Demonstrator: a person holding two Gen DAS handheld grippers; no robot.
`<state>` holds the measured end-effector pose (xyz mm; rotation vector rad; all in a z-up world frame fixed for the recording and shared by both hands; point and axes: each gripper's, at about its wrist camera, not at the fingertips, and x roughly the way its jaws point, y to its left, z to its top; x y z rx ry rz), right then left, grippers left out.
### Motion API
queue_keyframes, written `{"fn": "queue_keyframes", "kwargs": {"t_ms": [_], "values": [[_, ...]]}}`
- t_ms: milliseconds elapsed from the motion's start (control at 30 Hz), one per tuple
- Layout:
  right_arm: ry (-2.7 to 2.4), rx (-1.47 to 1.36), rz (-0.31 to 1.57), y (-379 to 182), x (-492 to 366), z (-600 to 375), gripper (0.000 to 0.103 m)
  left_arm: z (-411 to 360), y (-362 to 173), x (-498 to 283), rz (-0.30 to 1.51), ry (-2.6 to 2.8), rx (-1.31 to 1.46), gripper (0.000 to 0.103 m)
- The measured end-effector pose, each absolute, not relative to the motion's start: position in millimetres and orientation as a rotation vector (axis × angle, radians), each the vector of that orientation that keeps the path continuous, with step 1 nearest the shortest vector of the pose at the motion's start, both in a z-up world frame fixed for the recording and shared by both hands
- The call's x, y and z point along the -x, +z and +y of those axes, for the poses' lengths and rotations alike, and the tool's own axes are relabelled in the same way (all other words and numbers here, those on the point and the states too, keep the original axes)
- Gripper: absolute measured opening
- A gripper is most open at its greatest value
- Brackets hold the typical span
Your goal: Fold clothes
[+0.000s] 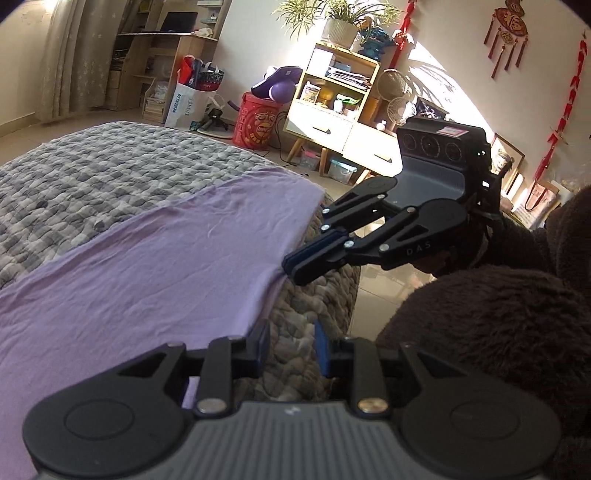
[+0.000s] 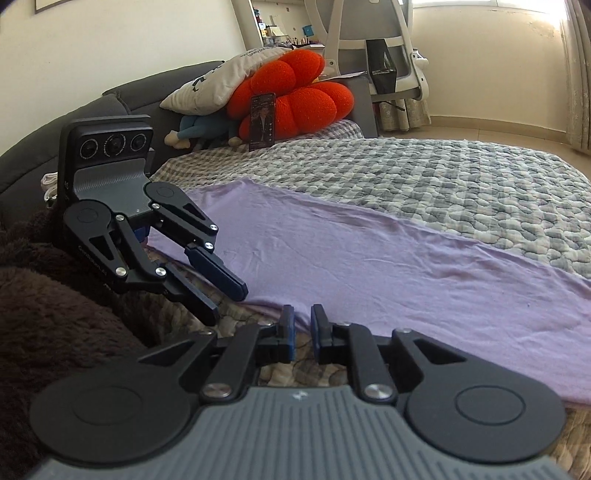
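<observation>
Lilac cloth (image 1: 147, 266): spread flat and lightly creased on the bed (image 1: 110, 166), over a grey-and-white checked quilt.
Where it lies: one edge sits at the bed's rim, just over the quilt's side, and both hand-held grippers are at that edge.
Long axis: a long band; in the left wrist view it runs from lower left to upper right and ends at the rim, while in the right wrist view it stretches from upper left away to the lower right.
Left hand-held gripper (image 1: 291, 339): jaws narrowly apart, nothing pinched; the quilt's side shows through the gap, and in the right wrist view its upper finger reaches the cloth's edge.
Right hand-held gripper (image 1: 291, 267): jaws narrow, tips right at the cloth's hem; whether the pads pinch the hem cannot be told.
Readable writing: "DAS" in pale letters on the right hand-held gripper's linkage; the lettering on the left one is too small to read.
Wall ornament (image 1: 511, 18): a red hanging with tassels that bears the character 福.
Red bucket (image 1: 258, 122): printed with figures that cannot be read.
Sleeve (image 1: 498, 314): dark brown fleece behind the right hand-held gripper.
Pillows: an orange lobed cushion (image 2: 295, 96) and a white pillow with dark print, at the headboard.
</observation>
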<state>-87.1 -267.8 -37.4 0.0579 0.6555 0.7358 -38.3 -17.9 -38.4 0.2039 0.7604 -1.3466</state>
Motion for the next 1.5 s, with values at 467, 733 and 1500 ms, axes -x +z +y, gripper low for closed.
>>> {"fn": "queue_keyframes", "kwargs": {"t_ms": [467, 733, 1500], "values": [[0.695, 0.135, 0.605, -35, 79, -241, 0.029, -25, -34, 29, 0.686, -1.224, -0.191, 0.028], [0.706, 0.098, 0.633, -36, 63, -247, 0.003, -38, -41, 25, 0.698, -1.230, -0.204, 0.028], [0.708, -0.074, 0.664, -39, 68, -280, 0.014, 16, -51, 22, 0.756, -1.223, -0.074, 0.022]]}}
